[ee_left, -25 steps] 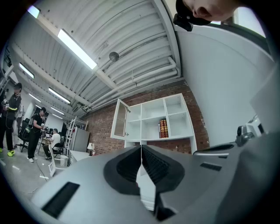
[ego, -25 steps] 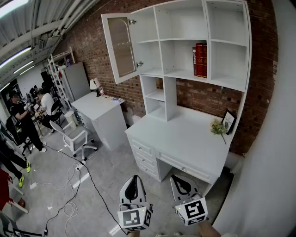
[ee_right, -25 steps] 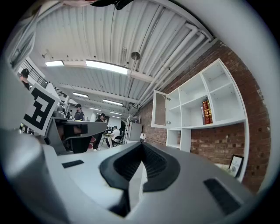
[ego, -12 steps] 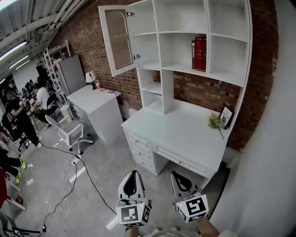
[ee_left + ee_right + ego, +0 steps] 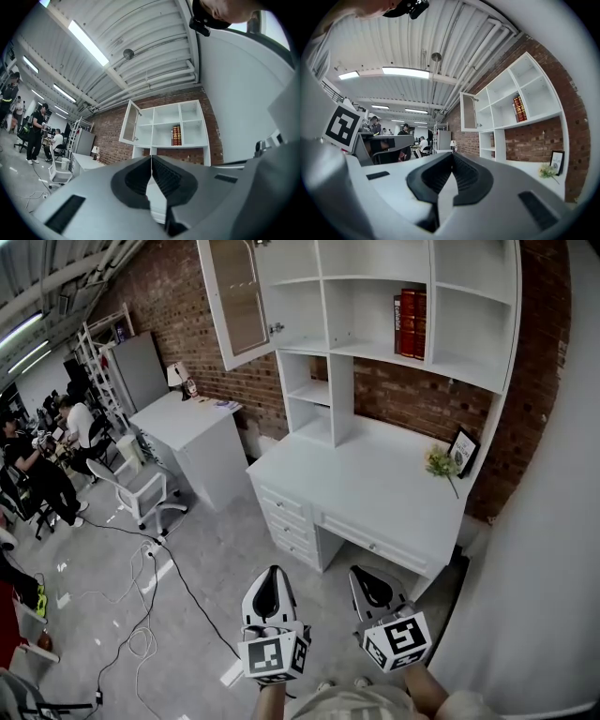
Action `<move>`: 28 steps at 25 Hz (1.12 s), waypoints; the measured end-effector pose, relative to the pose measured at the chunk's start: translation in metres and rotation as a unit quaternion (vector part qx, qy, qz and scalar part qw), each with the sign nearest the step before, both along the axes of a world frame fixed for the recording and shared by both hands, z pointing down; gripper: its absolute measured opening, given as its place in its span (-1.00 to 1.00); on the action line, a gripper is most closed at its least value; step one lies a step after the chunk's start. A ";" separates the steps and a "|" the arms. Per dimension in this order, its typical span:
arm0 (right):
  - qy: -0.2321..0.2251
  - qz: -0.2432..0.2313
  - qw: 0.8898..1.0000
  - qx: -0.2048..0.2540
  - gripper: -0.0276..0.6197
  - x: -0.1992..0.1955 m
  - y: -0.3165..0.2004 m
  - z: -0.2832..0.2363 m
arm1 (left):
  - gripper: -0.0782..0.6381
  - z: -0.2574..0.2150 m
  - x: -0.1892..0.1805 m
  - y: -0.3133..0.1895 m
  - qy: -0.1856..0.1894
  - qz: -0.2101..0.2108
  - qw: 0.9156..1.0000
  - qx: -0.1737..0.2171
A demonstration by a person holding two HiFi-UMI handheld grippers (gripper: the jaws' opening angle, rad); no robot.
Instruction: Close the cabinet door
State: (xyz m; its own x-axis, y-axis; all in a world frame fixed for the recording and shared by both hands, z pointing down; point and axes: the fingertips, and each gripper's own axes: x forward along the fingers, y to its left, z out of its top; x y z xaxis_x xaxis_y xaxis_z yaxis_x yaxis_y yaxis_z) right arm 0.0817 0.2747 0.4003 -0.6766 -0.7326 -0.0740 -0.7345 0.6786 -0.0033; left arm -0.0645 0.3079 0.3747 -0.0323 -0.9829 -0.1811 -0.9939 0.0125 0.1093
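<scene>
Your left gripper (image 5: 272,574) and right gripper (image 5: 362,575) are both closed with nothing between the jaws, low at 6 o'clock in the head view. The cabinet door (image 5: 236,301) hangs swung open at 11 o'clock, on the left end of the shelf unit (image 5: 375,296) above the white tabletop (image 5: 375,493), well apart from both grippers.

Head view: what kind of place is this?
Probably a loft-style workshop or lab: a bare brick wall, a white desk, people at workstations and cables across the floor.
</scene>
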 end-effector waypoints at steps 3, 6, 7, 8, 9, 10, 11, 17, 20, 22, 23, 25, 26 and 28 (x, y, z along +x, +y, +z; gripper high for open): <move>-0.004 0.007 1.000 -0.011 -0.87 -0.012 -0.009 0.008 | -0.74 0.002 -0.019 -0.004 0.009 0.005 1.000 0.003; 0.003 0.026 1.000 -0.012 -0.87 -0.022 -0.015 0.018 | -0.74 0.007 -0.037 -0.006 0.021 0.014 1.000 0.002; 0.005 0.032 0.999 -0.013 -0.86 -0.024 -0.017 0.021 | -0.74 0.009 -0.042 -0.009 0.025 0.017 1.000 0.002; 0.007 0.038 0.999 -0.014 -0.87 -0.025 -0.021 0.023 | -0.74 0.010 -0.046 -0.013 0.029 0.019 0.999 0.002; 0.008 0.042 0.999 -0.016 -0.87 -0.026 -0.026 0.025 | -0.74 0.011 -0.049 -0.019 0.033 0.022 0.999 0.003; 0.009 0.046 0.999 -0.019 -0.86 -0.026 -0.031 0.028 | -0.74 0.012 -0.051 -0.026 0.037 0.027 0.999 0.003; 0.010 0.049 0.999 -0.020 -0.86 -0.026 -0.038 0.029 | -0.74 0.013 -0.051 -0.035 0.040 0.032 0.999 0.003; 0.000 0.062 0.998 -0.013 -0.86 -0.025 -0.094 0.039 | -0.74 0.035 -0.036 -0.097 0.051 0.072 0.996 -0.010; -0.006 0.056 0.998 -0.010 -0.86 -0.029 -0.142 0.048 | -0.74 0.046 -0.029 -0.142 0.051 0.083 0.995 -0.016; -0.007 0.047 0.999 -0.007 -0.86 -0.034 -0.183 0.050 | -0.74 0.048 -0.031 -0.183 0.048 0.077 0.996 -0.012; -0.006 0.042 0.999 -0.006 -0.86 -0.037 -0.205 0.048 | -0.74 0.047 -0.034 -0.205 0.048 0.073 0.996 -0.012; -0.002 0.033 0.999 -0.001 -0.86 -0.045 -0.251 0.040 | -0.74 0.042 -0.040 -0.250 0.051 0.064 0.997 -0.014; 0.002 0.029 1.000 0.003 -0.86 -0.048 -0.274 0.034 | -0.74 0.038 -0.041 -0.273 0.050 0.060 0.997 -0.016; 0.007 0.017 1.000 0.009 -0.86 -0.054 -0.322 0.019 | -0.74 0.026 -0.044 -0.318 0.044 0.052 0.998 -0.016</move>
State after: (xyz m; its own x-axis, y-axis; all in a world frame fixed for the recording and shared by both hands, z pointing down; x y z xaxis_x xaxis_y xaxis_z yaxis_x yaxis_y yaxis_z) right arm 0.0273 -0.0478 0.4193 -0.6522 -0.7541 -0.0768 -0.7572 0.6529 0.0191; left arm -0.1084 -0.0105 0.4003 0.0565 -0.9870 -0.1503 -0.9767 -0.0858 0.1966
